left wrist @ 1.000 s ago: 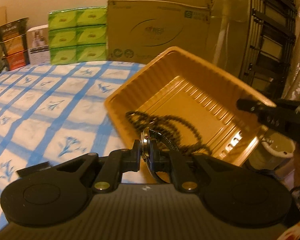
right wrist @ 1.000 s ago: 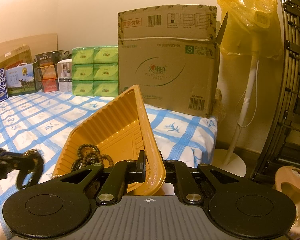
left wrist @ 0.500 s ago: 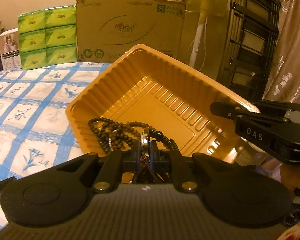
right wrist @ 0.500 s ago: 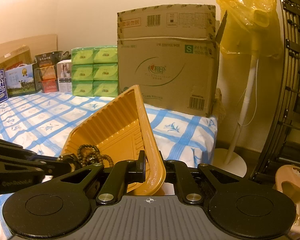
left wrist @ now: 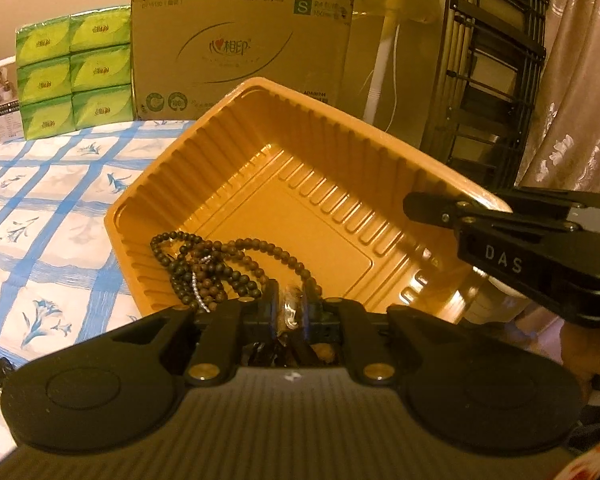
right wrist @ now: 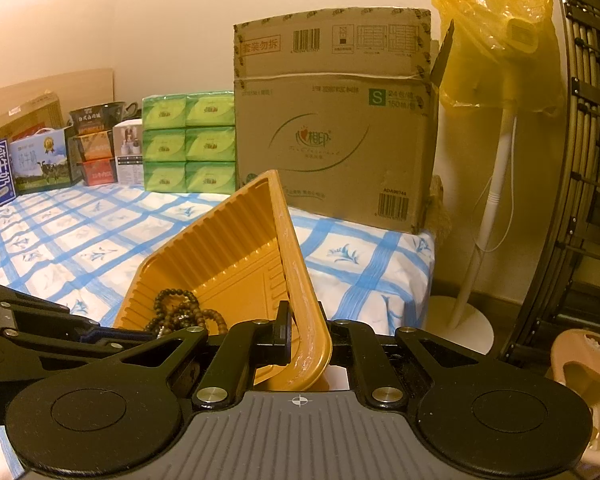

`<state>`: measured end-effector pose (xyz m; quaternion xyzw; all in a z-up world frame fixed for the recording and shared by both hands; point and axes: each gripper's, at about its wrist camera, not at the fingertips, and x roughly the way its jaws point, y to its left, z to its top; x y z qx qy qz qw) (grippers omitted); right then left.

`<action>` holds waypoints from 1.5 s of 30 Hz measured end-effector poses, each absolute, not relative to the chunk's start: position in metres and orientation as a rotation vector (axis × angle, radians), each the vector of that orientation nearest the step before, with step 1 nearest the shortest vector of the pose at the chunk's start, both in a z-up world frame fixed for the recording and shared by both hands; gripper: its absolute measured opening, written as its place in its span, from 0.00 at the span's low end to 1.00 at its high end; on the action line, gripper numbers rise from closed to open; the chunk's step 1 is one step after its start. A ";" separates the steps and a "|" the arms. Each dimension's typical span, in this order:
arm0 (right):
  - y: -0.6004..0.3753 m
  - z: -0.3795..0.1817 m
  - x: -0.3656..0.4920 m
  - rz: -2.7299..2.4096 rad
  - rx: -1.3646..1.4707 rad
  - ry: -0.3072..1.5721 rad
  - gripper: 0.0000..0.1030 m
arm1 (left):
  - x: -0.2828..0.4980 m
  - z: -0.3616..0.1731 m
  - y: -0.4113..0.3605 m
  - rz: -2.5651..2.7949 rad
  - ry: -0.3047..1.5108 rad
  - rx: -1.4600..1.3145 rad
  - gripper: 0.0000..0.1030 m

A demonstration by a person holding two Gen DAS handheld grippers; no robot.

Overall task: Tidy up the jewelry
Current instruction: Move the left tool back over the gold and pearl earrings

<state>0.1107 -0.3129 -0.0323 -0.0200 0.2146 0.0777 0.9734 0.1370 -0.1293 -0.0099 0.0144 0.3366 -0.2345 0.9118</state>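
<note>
An orange ribbed plastic tray (left wrist: 284, 208) is tipped up on the blue-checked cloth, with dark bead strands (left wrist: 220, 256) heaped in its low near-left corner. My right gripper (right wrist: 304, 332) is shut on the tray's rim (right wrist: 296, 264) and shows at the right of the left wrist view (left wrist: 420, 204). My left gripper (left wrist: 290, 304) hovers over the tray's near edge beside the beads, jaws opening. A glinting bracelet-like piece (left wrist: 291, 312) sits blurred between the pads, apparently not pressed. The right wrist view has the left gripper (right wrist: 112, 330) reaching in from the left beside the beads (right wrist: 176, 308).
A large cardboard box (left wrist: 240, 40) and green tissue packs (left wrist: 72, 72) stand at the back of the table (left wrist: 40, 208), with milk cartons (right wrist: 28, 164) at the far left. Past the table's right edge are a bagged fan's pole (right wrist: 496, 184), a black rack (left wrist: 496, 60) and a curtain (left wrist: 572, 100).
My left gripper has swung right and dipped in over the tray's near edge. Its jaws have parted a little and the gripped piece now looks blurred. The right gripper and tray stayed still.
</note>
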 end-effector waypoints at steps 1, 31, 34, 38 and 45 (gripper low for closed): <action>-0.313 -0.032 0.110 0.155 -0.040 0.431 0.08 | 0.137 -0.009 -0.128 -0.479 0.690 0.029 0.12; -0.310 -0.032 0.109 0.157 -0.046 0.427 0.08 | 0.093 -0.018 0.014 -0.079 0.721 -0.031 0.14; -0.310 -0.032 0.109 0.157 -0.047 0.427 0.08 | 0.090 -0.022 0.026 -0.037 0.731 -0.034 0.14; -0.310 -0.032 0.109 0.157 -0.047 0.427 0.08 | 0.089 -0.028 0.040 0.007 0.744 -0.046 0.15; -0.309 -0.031 0.109 0.156 -0.047 0.428 0.08 | 0.089 -0.031 0.047 0.034 0.747 -0.058 0.17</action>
